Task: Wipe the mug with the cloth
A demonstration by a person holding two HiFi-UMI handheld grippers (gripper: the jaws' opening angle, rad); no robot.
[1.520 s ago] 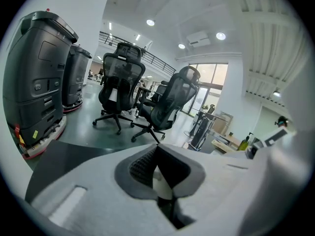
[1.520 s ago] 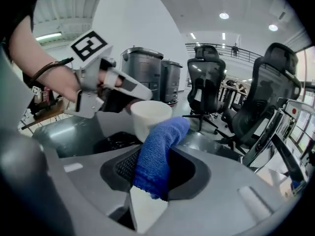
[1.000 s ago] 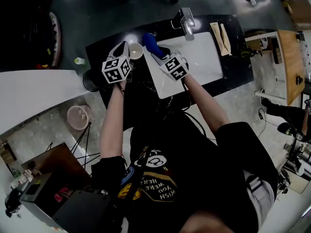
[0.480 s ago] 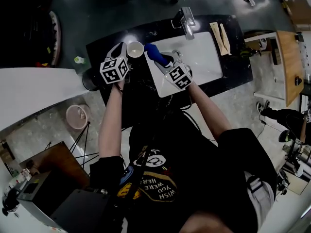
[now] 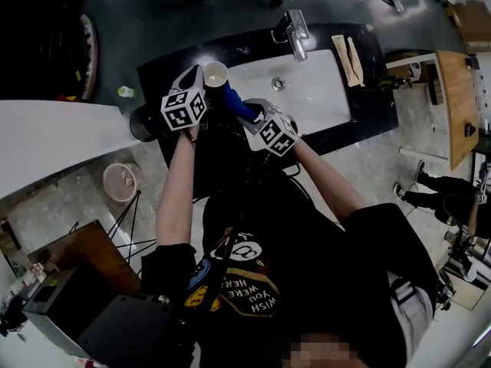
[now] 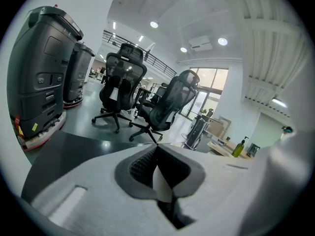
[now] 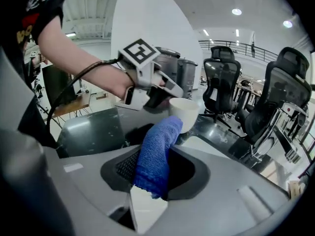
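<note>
Gripping the mug (image 7: 183, 113) in our left tongs (image 7: 160, 95), we find it straight ahead of our right tongs (image 7: 152, 175), whose clamped cloth (image 7: 156, 149) points at its side.

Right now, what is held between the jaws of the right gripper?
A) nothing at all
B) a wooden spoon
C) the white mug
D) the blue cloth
D: the right gripper view shows the right gripper shut on the blue cloth, while the white mug is in the left gripper.
</note>
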